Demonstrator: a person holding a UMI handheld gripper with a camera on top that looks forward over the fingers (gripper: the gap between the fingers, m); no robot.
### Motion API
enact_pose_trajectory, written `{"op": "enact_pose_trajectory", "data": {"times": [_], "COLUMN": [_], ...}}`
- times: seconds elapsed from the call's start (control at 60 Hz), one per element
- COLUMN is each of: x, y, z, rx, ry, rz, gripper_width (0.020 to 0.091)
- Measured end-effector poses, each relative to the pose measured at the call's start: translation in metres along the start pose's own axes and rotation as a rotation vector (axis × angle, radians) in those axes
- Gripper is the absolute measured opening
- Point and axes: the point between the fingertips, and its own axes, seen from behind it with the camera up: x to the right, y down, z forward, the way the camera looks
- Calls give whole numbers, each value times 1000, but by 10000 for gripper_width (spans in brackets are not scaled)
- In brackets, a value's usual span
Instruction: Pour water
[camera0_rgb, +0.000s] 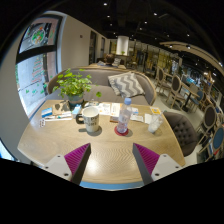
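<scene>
- Gripper (110, 160) is hovering over the near edge of the wooden surface (105, 150), fingers spread wide, nothing between them.
- Left magenta pad (76, 156) and right magenta pad (146, 156) are showing on the inner faces, well apart from each other.
- Mug (91, 119) is standing upright on the surface ahead of the fingers, a bit toward the left finger; dark inside, handle seeming to point left, hard to tell.
- Bottle (124, 116) is standing upright just right of the mug, long axis vertical, cap up, sitting on a pinkish coaster (122, 130).
- Glass (154, 124) is standing upright right of the bottle, near the far right edge of the surface; open end up.
- Mug, bottle and glass are forming a rough row across the surface, apart from one another, all beyond the fingertips.
- Nothing is standing between the fingers and that row; bare wood only.
- Potted plant (73, 87) is sitting at the far left of the surface, behind the mug, leaves spreading over it.
- Papers or booklets (108, 108) are lying flat behind the bottle; more are lying at the left by the plant.
- Grey sofa (120, 83) with a patterned cushion (127, 82) is sitting beyond the surface.
- Posters (36, 55) are hanging on the left wall; chairs (180, 88) are standing further back on the right.
</scene>
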Motion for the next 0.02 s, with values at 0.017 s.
{"op": "enact_pose_trajectory", "data": {"times": [0.017], "x": [0], "y": [-1], "z": [0], "rx": [1], "ry": [2], "rz": [-5], "gripper_width": [855]}}
